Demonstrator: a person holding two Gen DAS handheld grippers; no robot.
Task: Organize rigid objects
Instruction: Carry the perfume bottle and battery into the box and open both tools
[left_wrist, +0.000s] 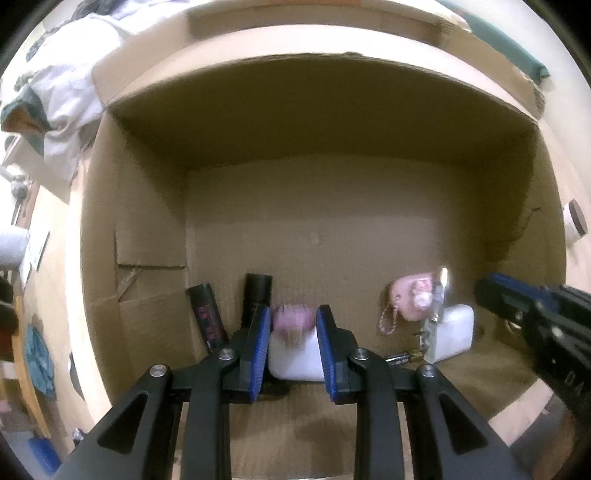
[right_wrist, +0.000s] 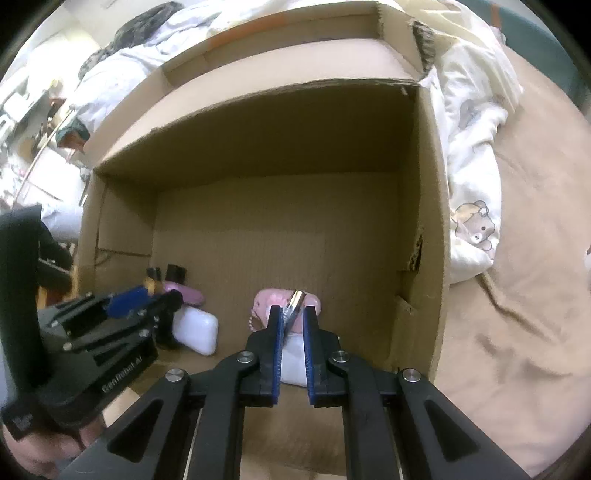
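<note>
Both hand-held grippers are seen inside a cardboard box (left_wrist: 140, 229) lying on a bed (right_wrist: 517, 295).

The left hand-held gripper (left_wrist: 291, 325) is half open, its jaws flanking a white case (left_wrist: 295, 358) without clear contact; whether the pads touch cannot be told. A pink object (left_wrist: 293, 317) lies at the case's far end, with two dark cylinders (left_wrist: 232, 306) just beside it to the left. The case is judged rigid, light and smooth, so a grip across its flat sides, mid-length, is advised.

The right hand-held gripper (right_wrist: 293, 317) is nearly closed and pinches a thin shiny metal piece (right_wrist: 294, 306), judged stiff, light and slippery; it sticks out past the tips, above a second white case (right_wrist: 293, 363) and a pink pouch (right_wrist: 266, 301) with a bead chain. A slip from the narrow pinch is judged possible.
</note>
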